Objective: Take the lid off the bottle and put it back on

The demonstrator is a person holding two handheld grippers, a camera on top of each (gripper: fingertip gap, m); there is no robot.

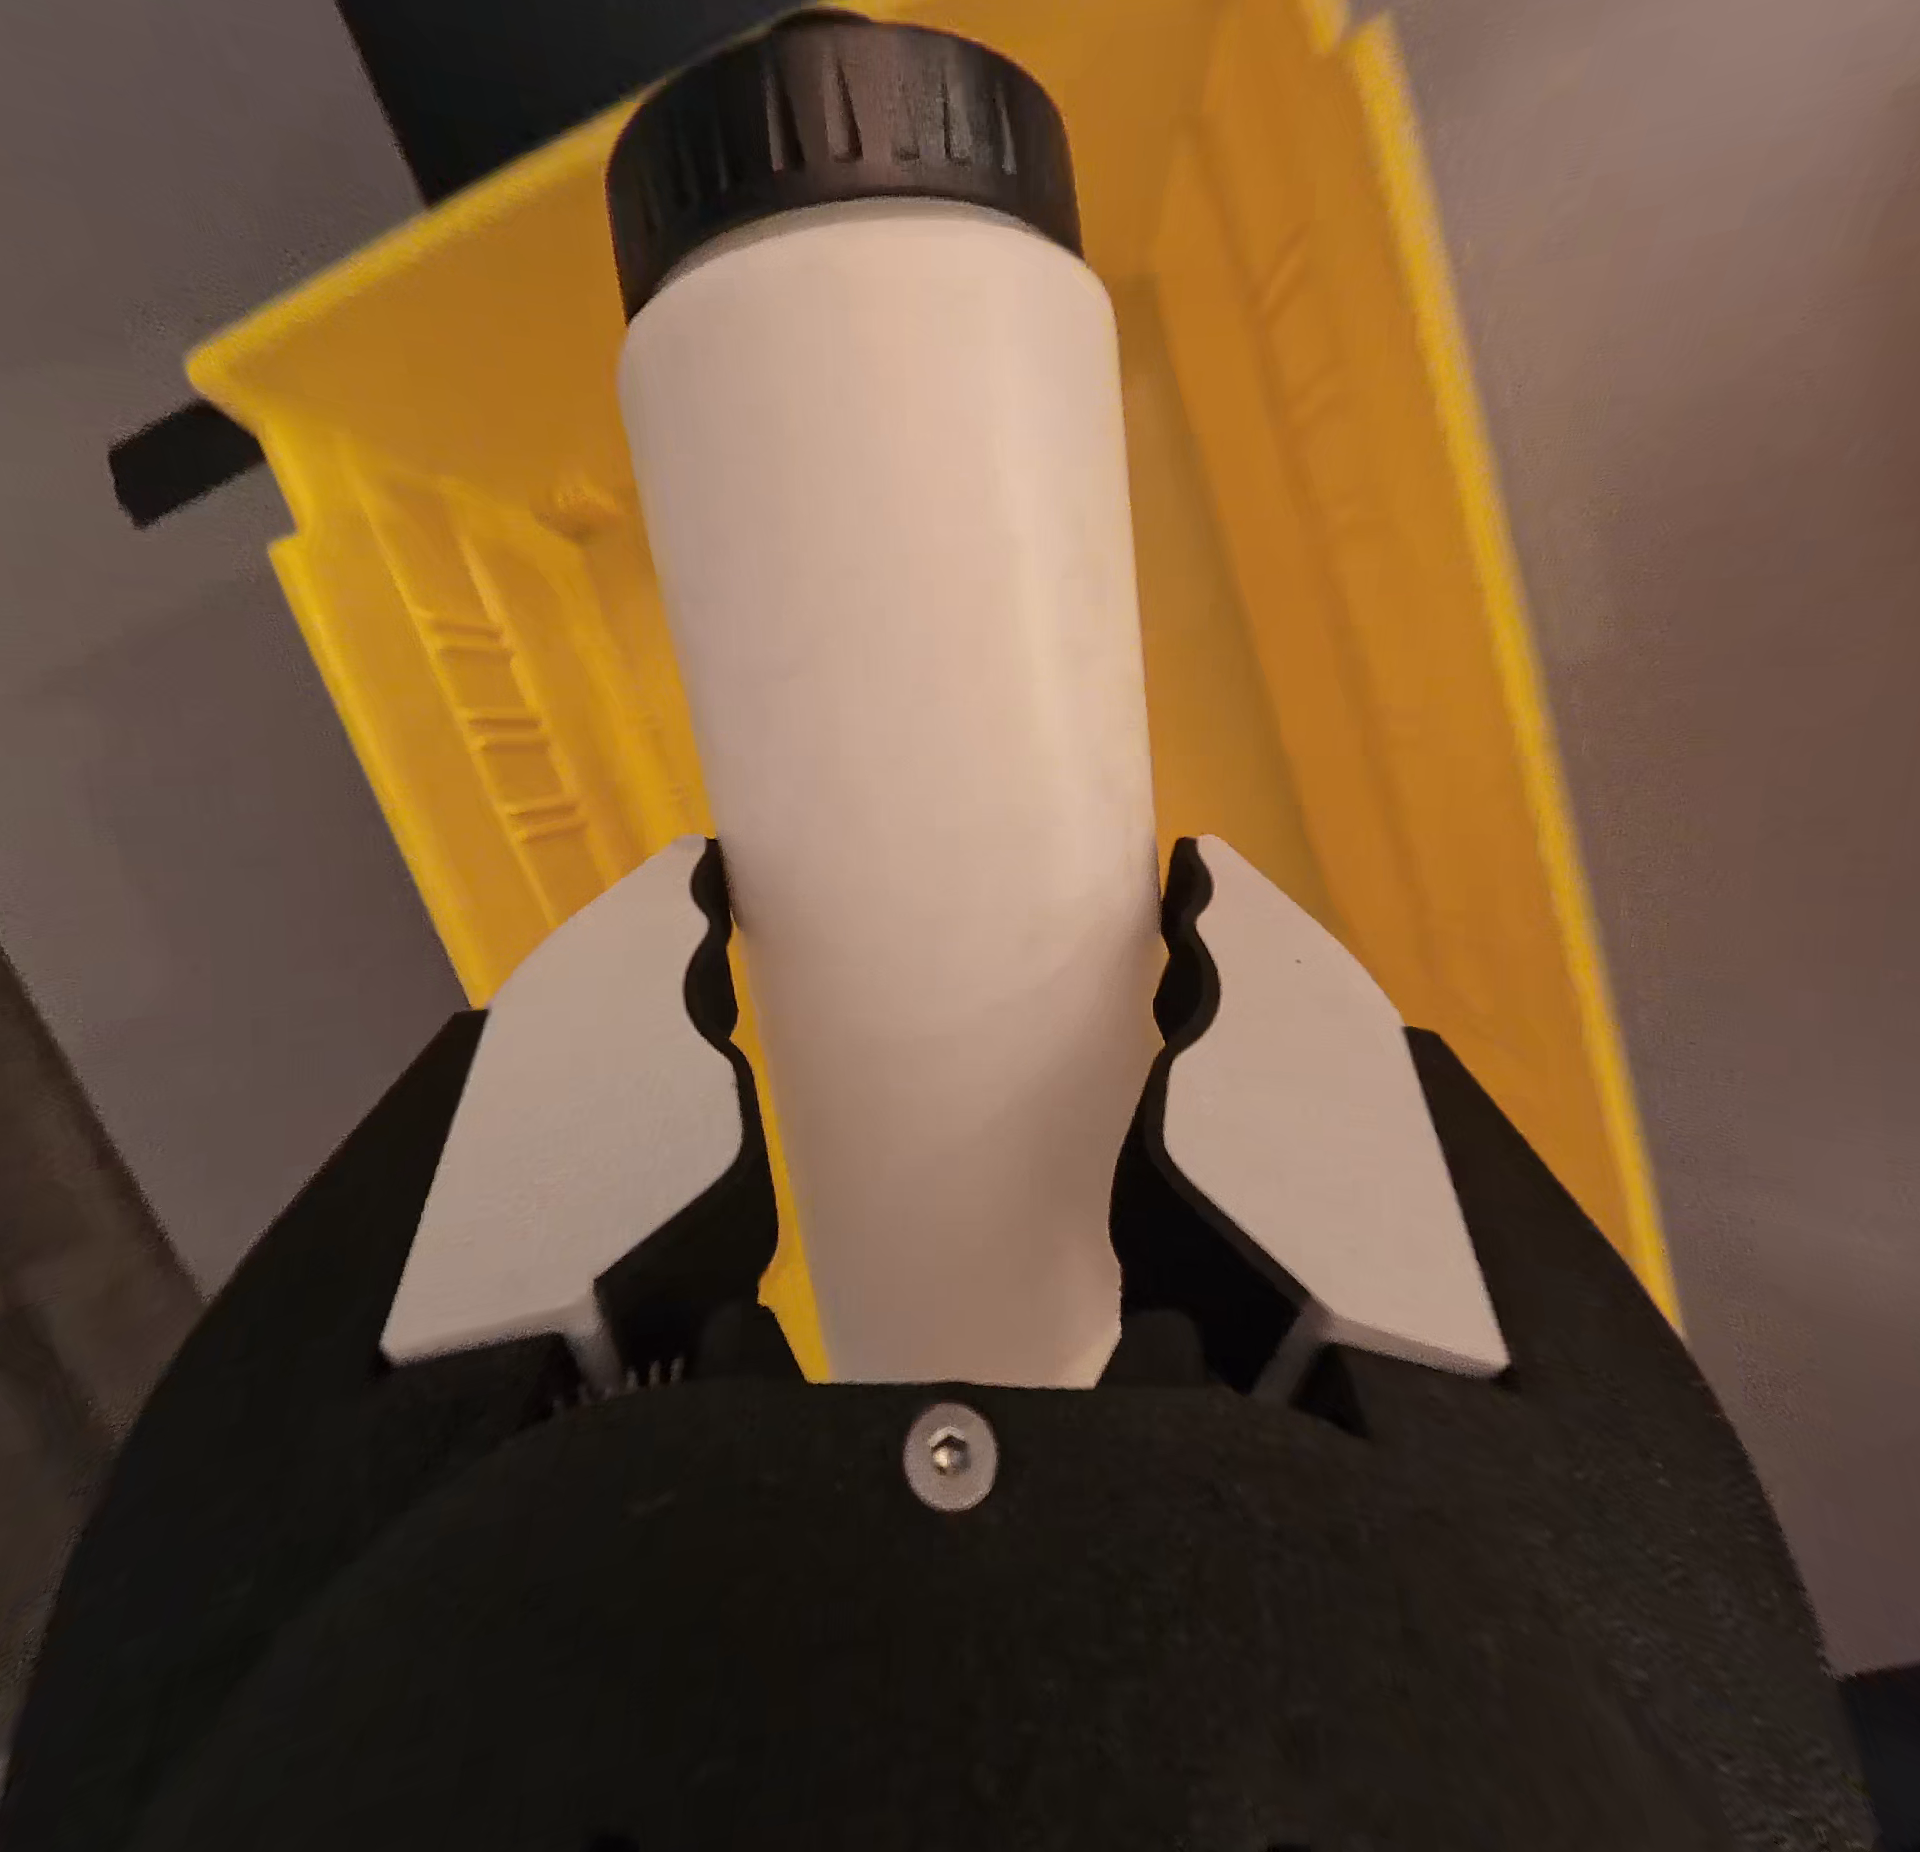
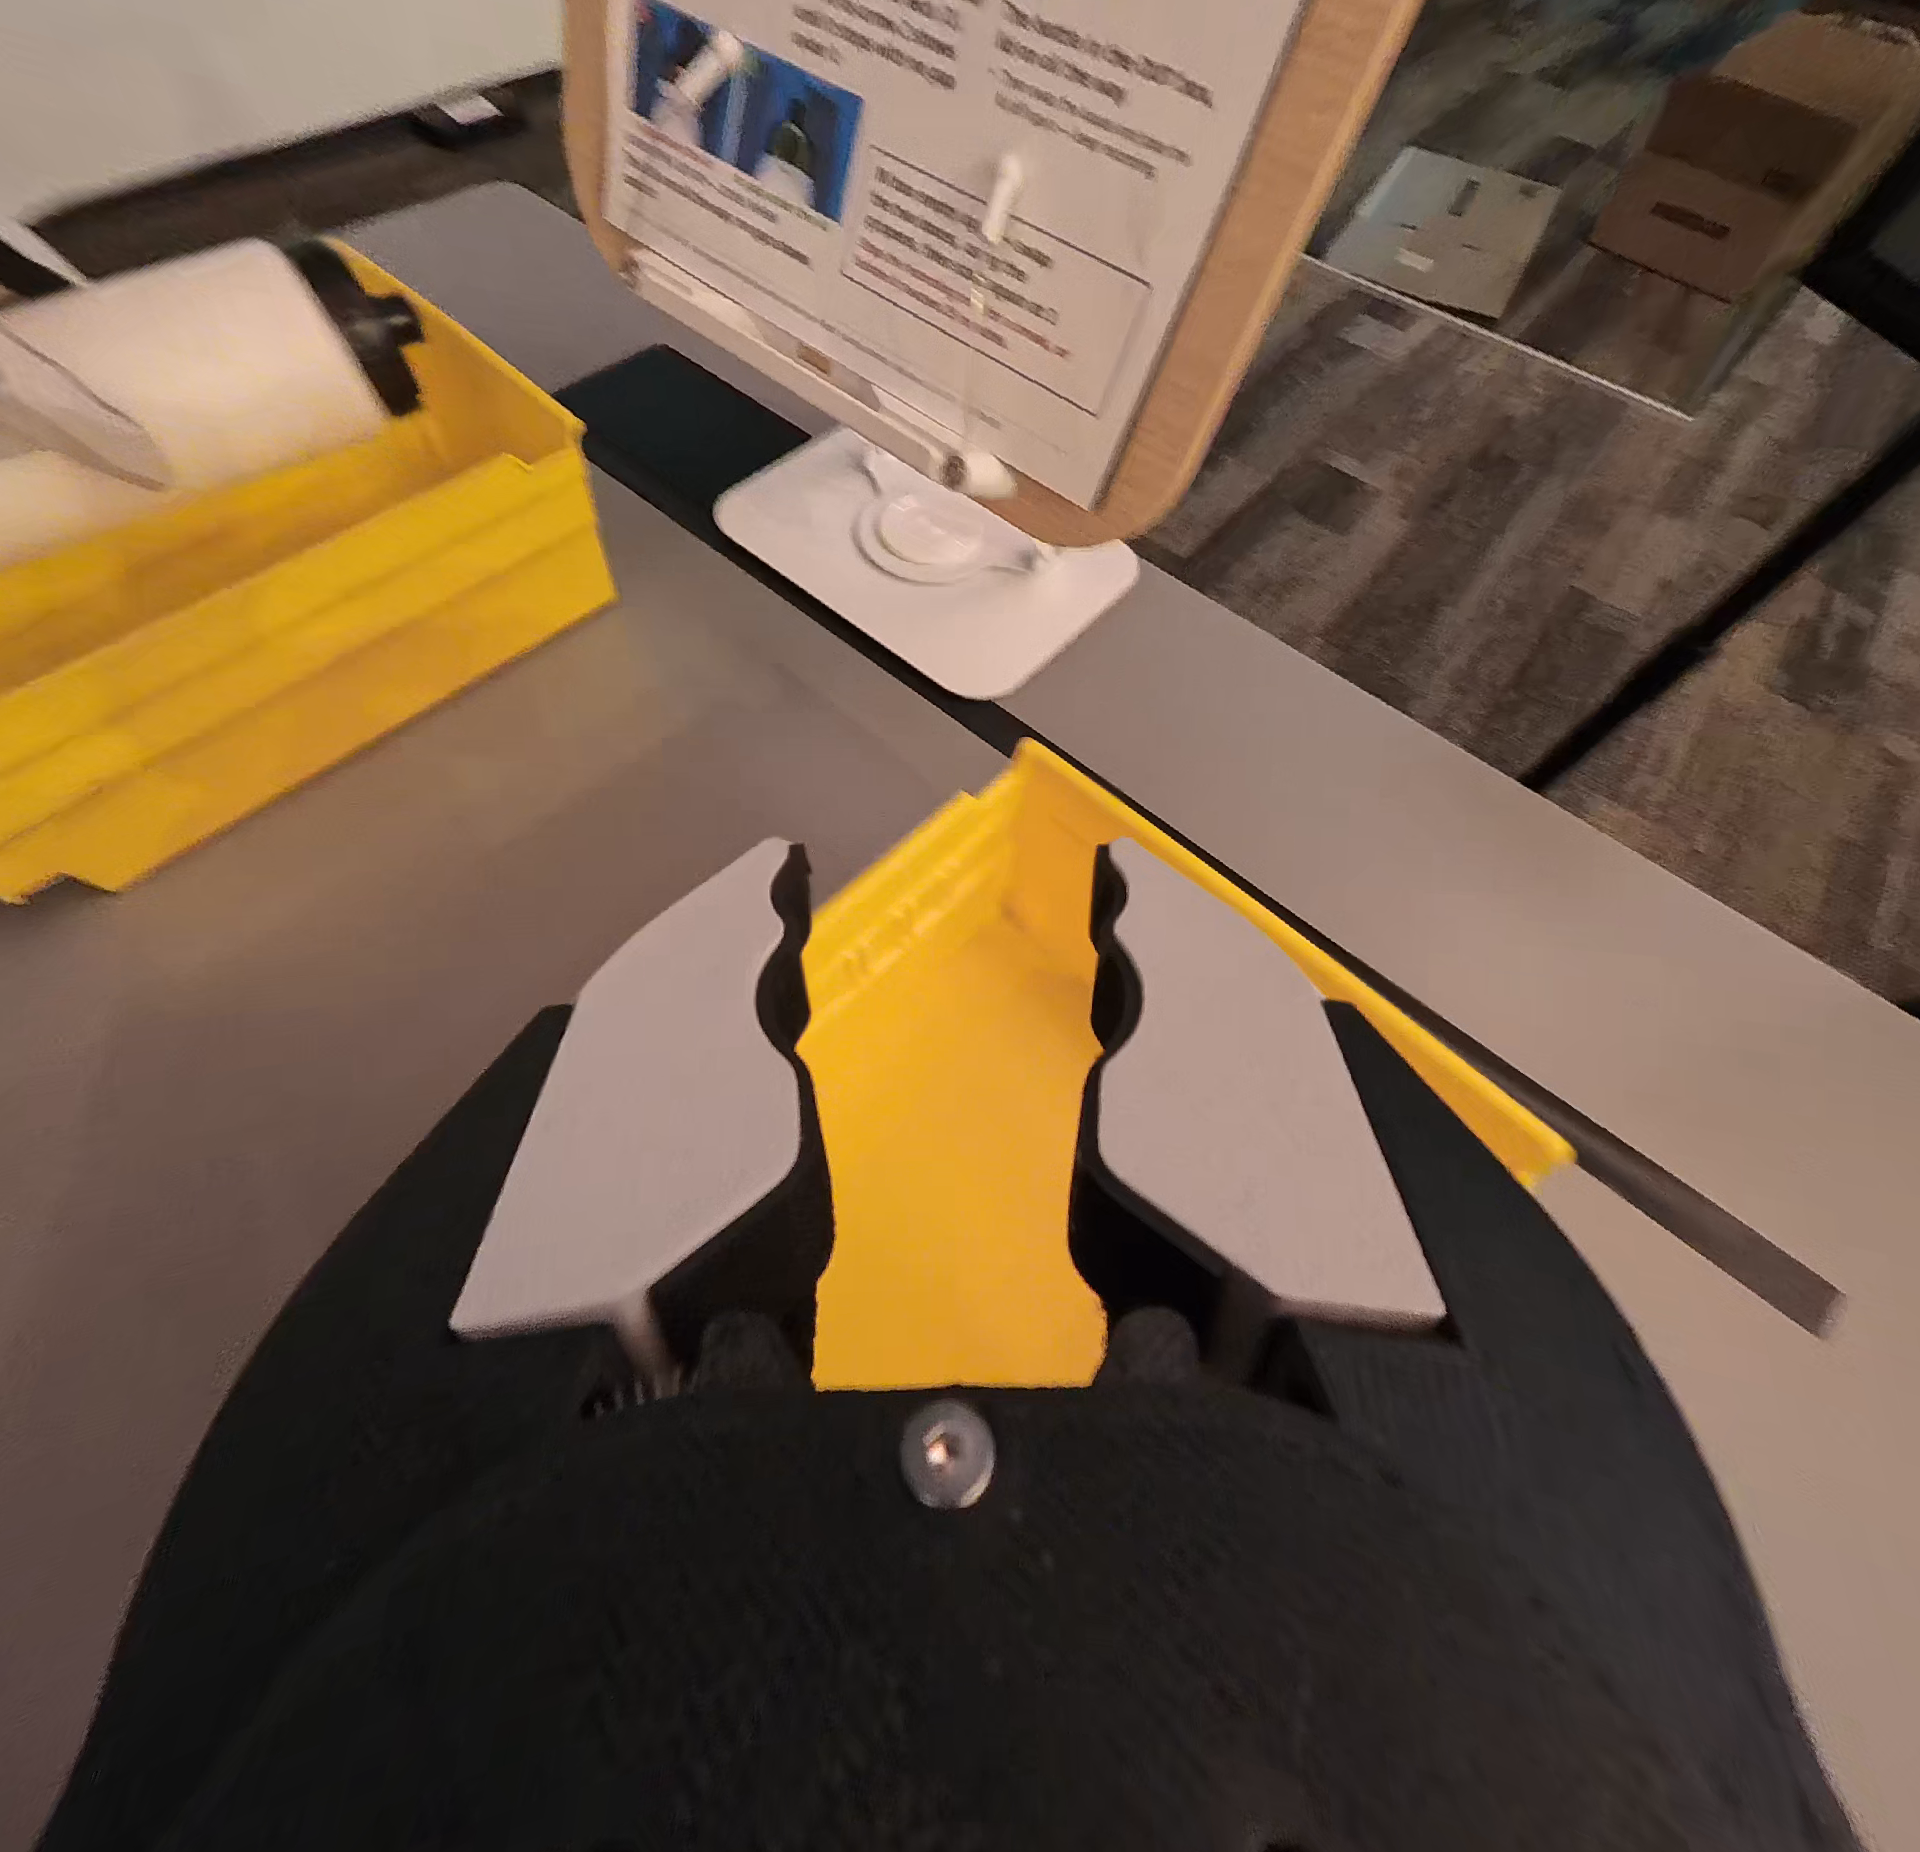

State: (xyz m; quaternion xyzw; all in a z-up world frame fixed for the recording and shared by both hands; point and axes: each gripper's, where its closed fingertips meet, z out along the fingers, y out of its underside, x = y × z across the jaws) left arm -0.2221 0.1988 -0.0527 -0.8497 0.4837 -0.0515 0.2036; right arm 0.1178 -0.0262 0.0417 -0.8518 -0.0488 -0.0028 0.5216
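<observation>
I am working over a flat grey table (image 2: 582, 929) with a smooth matte top; a dark strip runs along its far edge, and beyond it the floor is patterned carpet with cardboard boxes standing well back. Near that far edge stands a wood-framed board (image 2: 935, 171) carrying a printed sheet, on a white rounded base, tilted in my right wrist view. My left gripper (image 1: 940, 929) is clamped on the white bottle (image 1: 894, 659): its wavy black pads (image 1: 717, 961) press on both sides of the lower body, and the bottle runs forward from between the pale grey fingers, its black ribbed lid (image 1: 842, 155) screwed on at the far end. Behind the bottle sits a yellow bin (image 1: 1340, 555), moulded plastic with ridged walls. From my right wrist view the same bottle shows at the far left, lying across that bin (image 2: 312, 576), well apart from my right hand. My right gripper (image 2: 951, 929) has its jaws apart with nothing between them, and it hovers over a second yellow bin (image 2: 956, 1075), whose bare floor fills the gap between the fingers. Both pictures are slightly blurred.
</observation>
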